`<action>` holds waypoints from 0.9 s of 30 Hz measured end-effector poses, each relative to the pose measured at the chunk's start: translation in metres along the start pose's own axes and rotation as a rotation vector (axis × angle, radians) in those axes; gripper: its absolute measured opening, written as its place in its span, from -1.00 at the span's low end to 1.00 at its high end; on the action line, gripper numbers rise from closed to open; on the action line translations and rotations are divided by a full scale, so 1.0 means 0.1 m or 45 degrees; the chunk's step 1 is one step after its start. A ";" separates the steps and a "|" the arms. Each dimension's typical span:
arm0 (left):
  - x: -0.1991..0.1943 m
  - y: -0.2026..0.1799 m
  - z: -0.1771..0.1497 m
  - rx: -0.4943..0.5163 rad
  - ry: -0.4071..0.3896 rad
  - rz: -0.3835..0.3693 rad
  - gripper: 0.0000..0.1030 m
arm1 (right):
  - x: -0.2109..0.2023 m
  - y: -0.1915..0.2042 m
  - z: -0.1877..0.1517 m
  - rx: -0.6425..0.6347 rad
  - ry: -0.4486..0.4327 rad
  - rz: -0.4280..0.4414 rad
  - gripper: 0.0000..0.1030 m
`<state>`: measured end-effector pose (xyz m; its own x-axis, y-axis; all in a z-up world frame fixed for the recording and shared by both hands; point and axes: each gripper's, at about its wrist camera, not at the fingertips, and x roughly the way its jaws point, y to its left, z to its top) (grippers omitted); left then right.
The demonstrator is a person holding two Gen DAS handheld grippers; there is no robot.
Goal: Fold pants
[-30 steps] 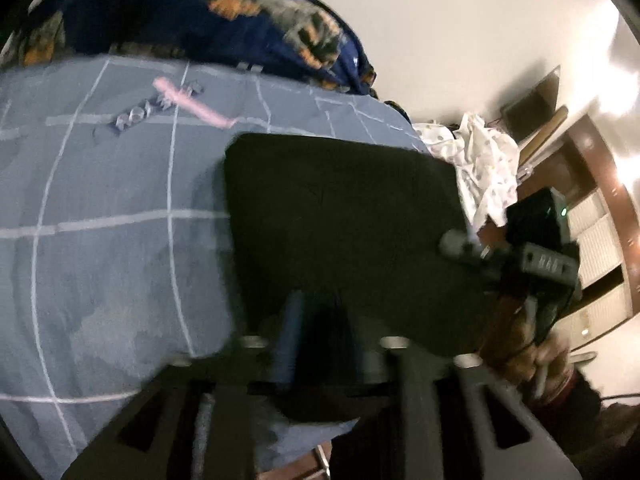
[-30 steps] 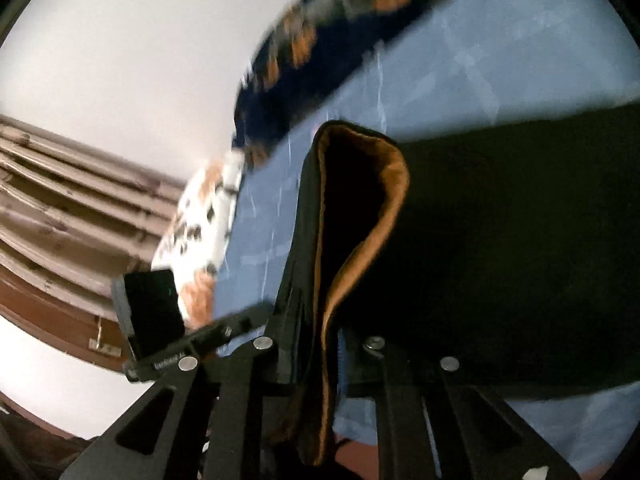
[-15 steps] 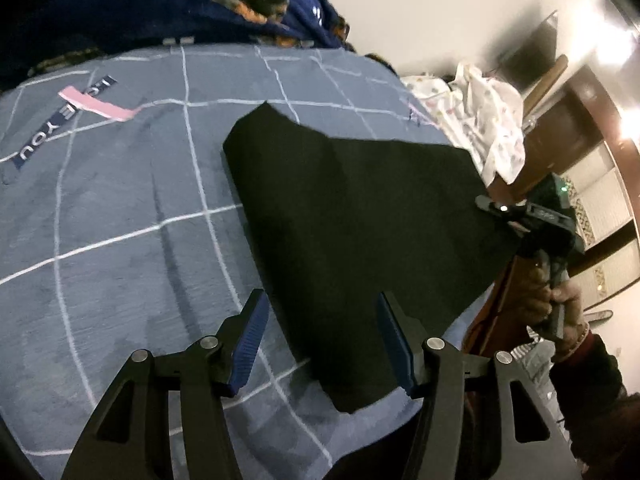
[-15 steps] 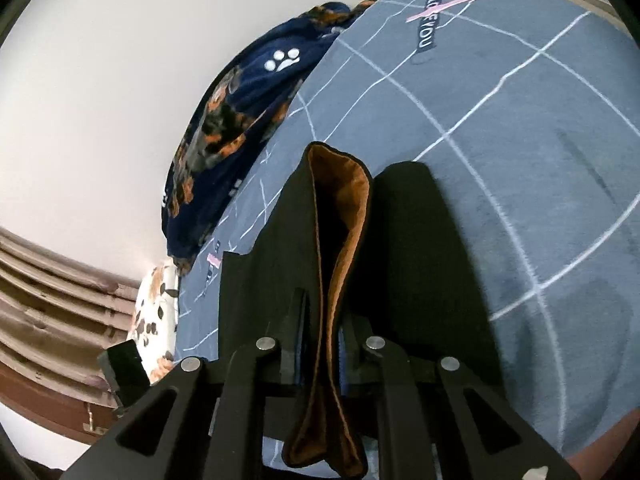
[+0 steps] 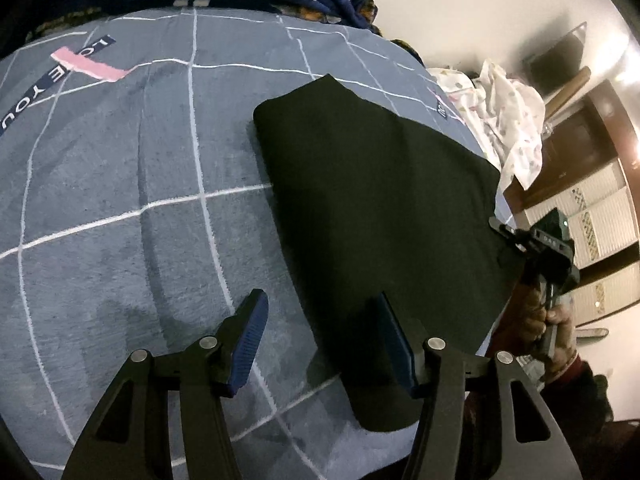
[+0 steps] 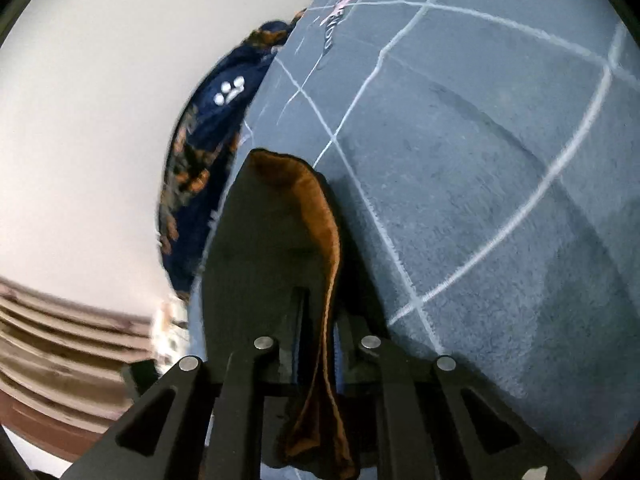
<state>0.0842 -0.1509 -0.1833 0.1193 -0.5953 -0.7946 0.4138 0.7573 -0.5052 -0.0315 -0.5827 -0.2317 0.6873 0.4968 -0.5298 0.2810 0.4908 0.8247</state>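
Pants (image 5: pixel 380 208) lay folded, black, on the blue checked bed (image 5: pixel 120 200) — the left hand-held gripper (image 5: pixel 320 340) hung released above their near edge, the right hand-held gripper (image 6: pixel 320 344) clenched on an orange-lined edge.

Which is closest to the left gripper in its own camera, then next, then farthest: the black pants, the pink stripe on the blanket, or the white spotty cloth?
From the left gripper:
1. Black pants, under its right finger.
2. Pink stripe, far left on the bed.
3. White spotty cloth, beyond the bed's right edge.
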 end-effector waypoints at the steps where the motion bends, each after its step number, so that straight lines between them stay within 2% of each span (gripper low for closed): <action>1: 0.00 0.00 0.01 0.008 -0.011 0.003 0.12 | 0.00 0.04 0.00 -0.024 0.000 -0.008 -0.79; 4: 0.00 -0.01 0.06 0.046 -0.012 0.017 0.12 | -0.04 0.04 0.03 -0.022 0.012 0.026 -0.68; 7: -0.06 -0.01 0.08 0.051 -0.050 -0.011 0.12 | -0.13 0.17 0.05 -0.109 -0.020 -0.045 -0.55; 9: -0.03 0.01 0.11 0.049 -0.032 -0.035 0.13 | -0.14 0.23 0.09 -0.165 -0.005 -0.076 -0.37; 11: 0.08 0.01 0.15 0.063 0.034 -0.072 0.14 | -0.07 0.21 0.13 -0.163 0.046 -0.067 -0.25; 12: 0.14 0.01 0.17 0.078 0.065 -0.078 0.15 | -0.03 0.19 0.14 -0.159 0.067 -0.059 -0.24; 13: 0.15 -0.03 0.20 0.101 0.036 -0.085 0.23 | 0.01 0.19 0.16 -0.155 0.093 -0.028 -0.24; 15: 0.21 -0.07 0.25 0.110 0.042 -0.122 0.34 | 0.07 0.19 0.19 -0.159 0.137 0.004 -0.23; 17: 0.24 -0.09 0.27 0.117 0.041 -0.165 0.38 | 0.12 0.21 0.19 -0.181 0.165 0.018 -0.23; 19: 0.28 -0.13 0.31 0.150 0.022 -0.171 0.38 | 0.19 0.25 0.19 -0.209 0.191 0.001 -0.43; 20: 0.29 -0.16 0.31 0.161 0.014 -0.155 0.32 | 0.22 0.26 0.17 -0.215 0.203 -0.009 -0.54; 22: 0.29 -0.18 0.30 0.174 -0.001 -0.102 -0.35 | 0.26 0.25 0.14 -0.189 0.201 0.012 -0.59; 27: 0.16 -0.01 0.28 0.074 -0.061 -0.141 -0.65 | 0.26 0.27 0.01 -0.113 0.186 0.070 -0.63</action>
<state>0.1109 -0.1686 -0.1859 0.1121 -0.6875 -0.7174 0.4779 0.6703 -0.5677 -0.0056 -0.5569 -0.2230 0.5937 0.6202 -0.5127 0.1811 0.5177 0.8361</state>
